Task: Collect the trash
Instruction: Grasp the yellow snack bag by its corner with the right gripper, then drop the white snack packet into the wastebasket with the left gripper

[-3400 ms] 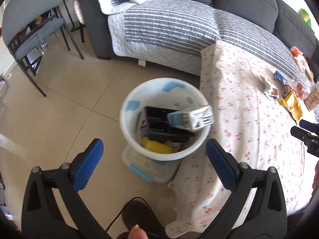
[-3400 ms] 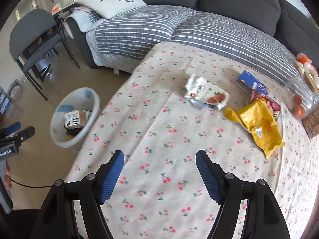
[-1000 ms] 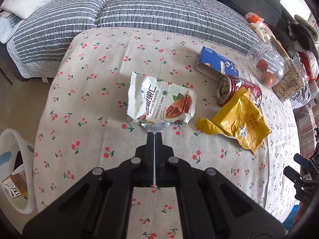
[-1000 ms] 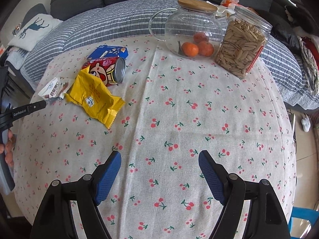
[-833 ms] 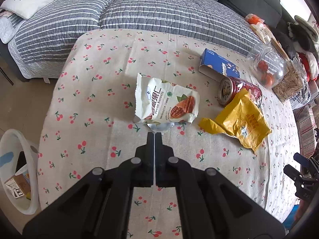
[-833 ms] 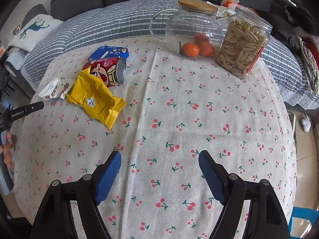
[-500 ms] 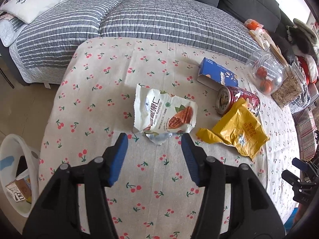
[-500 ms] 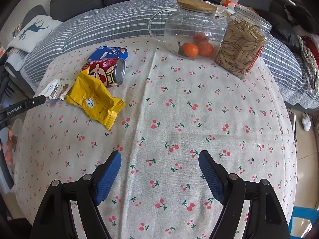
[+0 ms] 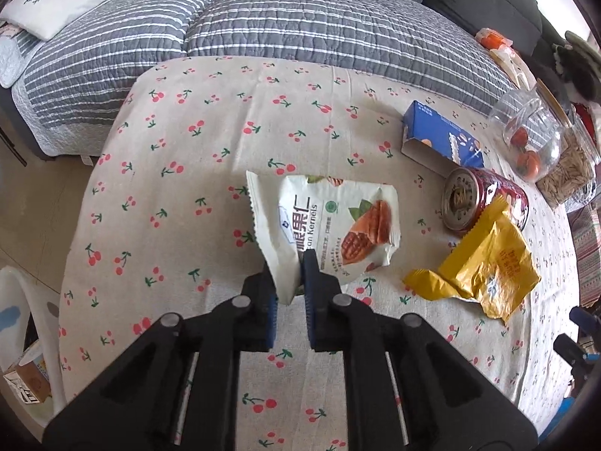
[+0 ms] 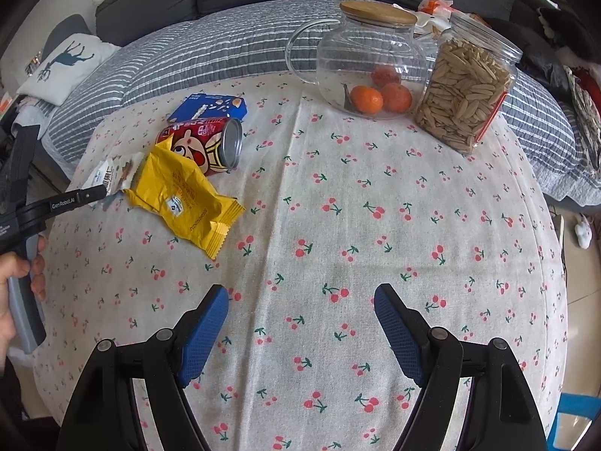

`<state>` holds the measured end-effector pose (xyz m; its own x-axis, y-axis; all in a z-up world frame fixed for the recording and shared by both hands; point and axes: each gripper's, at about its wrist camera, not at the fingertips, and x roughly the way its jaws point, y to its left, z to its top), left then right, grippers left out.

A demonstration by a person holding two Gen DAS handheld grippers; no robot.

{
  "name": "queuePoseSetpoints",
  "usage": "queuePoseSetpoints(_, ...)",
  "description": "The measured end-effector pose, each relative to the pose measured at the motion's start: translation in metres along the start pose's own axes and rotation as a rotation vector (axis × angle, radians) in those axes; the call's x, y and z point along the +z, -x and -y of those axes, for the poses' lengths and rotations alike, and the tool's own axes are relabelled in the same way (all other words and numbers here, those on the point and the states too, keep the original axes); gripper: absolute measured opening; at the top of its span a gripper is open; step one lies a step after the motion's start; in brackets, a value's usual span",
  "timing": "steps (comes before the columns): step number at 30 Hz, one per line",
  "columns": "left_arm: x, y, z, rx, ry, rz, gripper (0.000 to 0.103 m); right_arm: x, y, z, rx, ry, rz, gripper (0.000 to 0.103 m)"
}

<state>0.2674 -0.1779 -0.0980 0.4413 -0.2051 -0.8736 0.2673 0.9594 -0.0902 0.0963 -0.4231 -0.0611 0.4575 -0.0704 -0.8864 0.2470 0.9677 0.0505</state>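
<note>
Left wrist view: the left gripper (image 9: 287, 285) pinches the near corner of the white snack bag (image 9: 326, 231), in the middle of the cherry tablecloth (image 9: 195, 158). To its right lie a yellow wrapper (image 9: 488, 274), a red can (image 9: 484, 203) and a blue box (image 9: 441, 139). The right gripper (image 10: 300, 329) hangs wide open over bare cloth, holding nothing.

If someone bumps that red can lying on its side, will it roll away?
Probably a little. The red can lies on its round side, so a bump could roll it. The yellow wrapper leaning on it might stop it. If it's empty, it likely moves easily; I can't tell.
</note>
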Motion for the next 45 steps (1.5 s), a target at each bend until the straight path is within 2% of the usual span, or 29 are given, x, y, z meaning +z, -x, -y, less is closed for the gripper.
queuePoseSetpoints(5,-0.009,0.015,0.002,0.000,-0.069,0.012,0.008,0.014,-0.010,-0.010,0.017,-0.005,0.017,0.081)
queuePoseSetpoints(17,-0.049,0.070,-0.055,-0.006,0.012,-0.028,0.007,0.043,-0.051,-0.038,0.060,-0.013,0.040,0.080)
queuePoseSetpoints(19,-0.054,0.081,-0.063,-0.004,0.022,-0.025,0.007,0.044,-0.057,-0.041,0.065,-0.012,0.038,0.077)
queuePoseSetpoints(22,-0.062,0.096,-0.075,-0.012,0.053,-0.018,0.007,0.046,-0.064,-0.047,0.088,-0.005,0.033,0.063)
queuePoseSetpoints(26,-0.070,0.112,-0.086,-0.012,0.070,-0.001,0.007,0.044,-0.061,-0.053,0.136,0.012,0.024,0.028)
queuePoseSetpoints(28,-0.072,0.120,-0.091,-0.006,0.071,0.015,0.007,0.042,-0.054,-0.057,0.150,0.034,0.028,0.023)
queuePoseSetpoints(30,-0.074,0.128,-0.099,-0.004,0.077,0.030,0.007,0.039,-0.044,-0.060,0.183,0.056,0.031,0.012)
queuePoseSetpoints(37,-0.084,0.151,-0.138,0.014,0.124,0.065,0.007,0.024,-0.005,-0.079,0.211,0.162,0.061,0.010)
queuePoseSetpoints(45,-0.099,0.179,-0.198,0.061,0.233,0.120,0.007,0.007,0.043,-0.113,0.268,0.242,0.109,0.009)
